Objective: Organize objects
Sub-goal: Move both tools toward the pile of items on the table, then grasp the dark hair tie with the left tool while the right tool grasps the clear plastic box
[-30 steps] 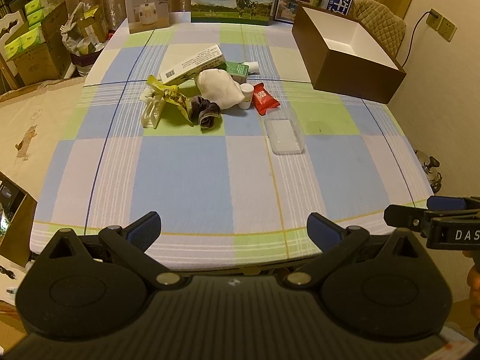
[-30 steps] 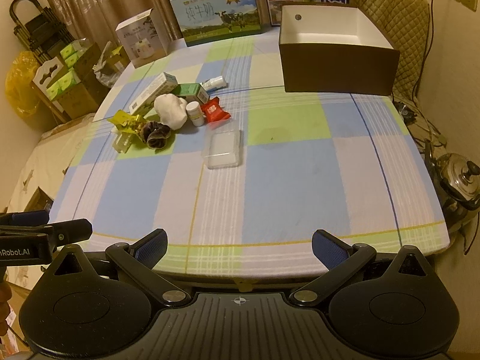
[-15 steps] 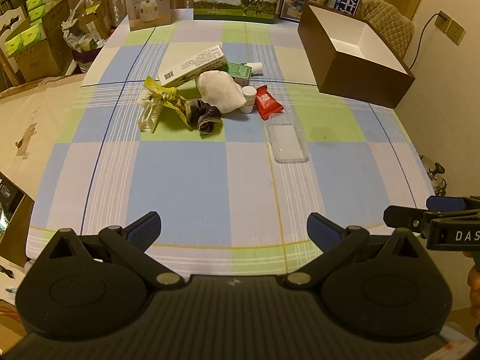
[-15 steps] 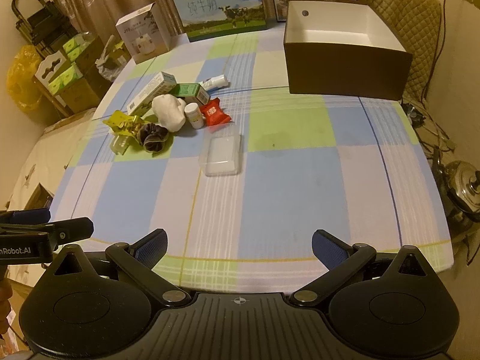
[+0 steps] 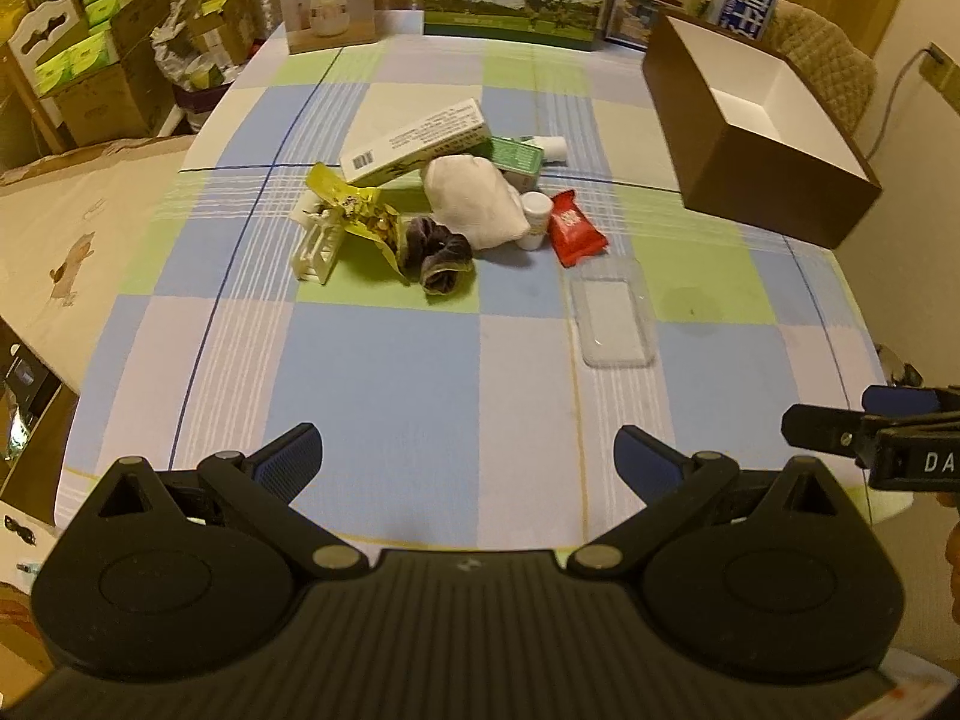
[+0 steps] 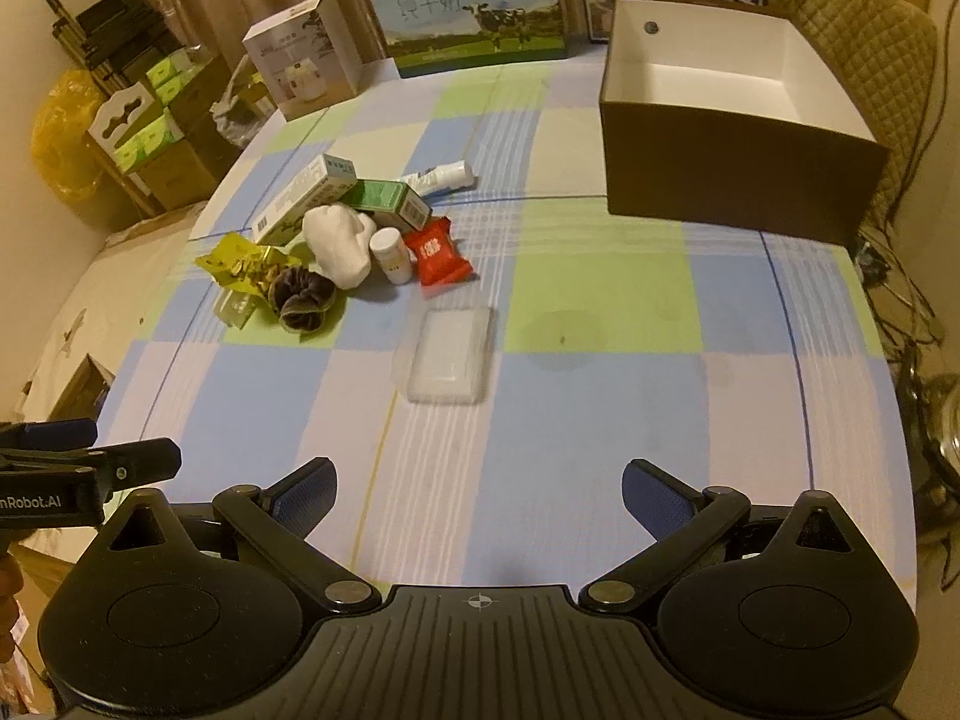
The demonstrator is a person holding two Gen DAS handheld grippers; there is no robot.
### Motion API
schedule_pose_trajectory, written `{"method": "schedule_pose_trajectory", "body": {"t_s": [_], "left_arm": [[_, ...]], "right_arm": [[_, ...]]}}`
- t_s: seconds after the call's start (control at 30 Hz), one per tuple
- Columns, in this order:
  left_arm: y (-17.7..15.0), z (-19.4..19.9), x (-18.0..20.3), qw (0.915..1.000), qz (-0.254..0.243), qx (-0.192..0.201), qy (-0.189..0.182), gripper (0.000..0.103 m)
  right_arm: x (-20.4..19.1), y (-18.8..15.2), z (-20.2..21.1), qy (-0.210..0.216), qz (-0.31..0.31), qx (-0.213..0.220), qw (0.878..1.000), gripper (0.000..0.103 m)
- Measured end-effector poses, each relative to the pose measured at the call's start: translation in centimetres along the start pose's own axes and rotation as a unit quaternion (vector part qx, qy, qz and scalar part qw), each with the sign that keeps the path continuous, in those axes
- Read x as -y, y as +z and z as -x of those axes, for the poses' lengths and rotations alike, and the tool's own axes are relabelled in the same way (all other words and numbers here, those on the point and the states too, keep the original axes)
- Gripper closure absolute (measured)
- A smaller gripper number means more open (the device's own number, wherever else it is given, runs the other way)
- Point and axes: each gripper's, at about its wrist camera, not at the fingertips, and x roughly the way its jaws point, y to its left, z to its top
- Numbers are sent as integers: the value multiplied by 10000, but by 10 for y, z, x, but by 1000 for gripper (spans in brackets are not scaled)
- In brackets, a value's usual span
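A pile of small objects lies mid-table: a long white carton (image 5: 414, 141), a green box (image 5: 516, 159), a white cloth bundle (image 5: 474, 204), a small white bottle (image 5: 536, 219), a red snack packet (image 5: 575, 228), a yellow packet (image 5: 354, 213), a dark scrunchie (image 5: 438, 255) and a white plastic piece (image 5: 312, 246). A clear flat case (image 5: 615, 321) lies apart, nearer me. An open brown box (image 5: 756, 120) stands at the far right. My left gripper (image 5: 468, 462) is open and empty above the near table edge. My right gripper (image 6: 477, 495) is open and empty, to its right.
Milk cartons (image 6: 474, 6) and a white product box (image 6: 303, 63) stand at the table's far edge. A padded chair (image 6: 864, 48) is behind the brown box. Stacked boxes and bags (image 5: 102, 60) crowd the floor at left. A checked cloth (image 5: 384, 384) covers the table.
Both grippers have moved forward over the table, so the pile and the brown box look closer. Both stay open. Nothing on the table has moved.
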Motion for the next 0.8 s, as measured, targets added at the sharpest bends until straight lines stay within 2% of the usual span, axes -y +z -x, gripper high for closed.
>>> {"method": "schedule_pose_trajectory", "body": {"t_s": [0.27,0.53,0.8], "left_arm": [[15,-21,-2,9992,324,-100,191,1],[29,-38,7,9979,548,20,346,1],[38,-52,2,9976,508,39,460,1]], "right_arm": [[10,28,-26,218,298,-150,9992,9],[27,47,-44,402,584,-292,9971,10],[24,53,-62,471,444,-350,9973,10]]}}
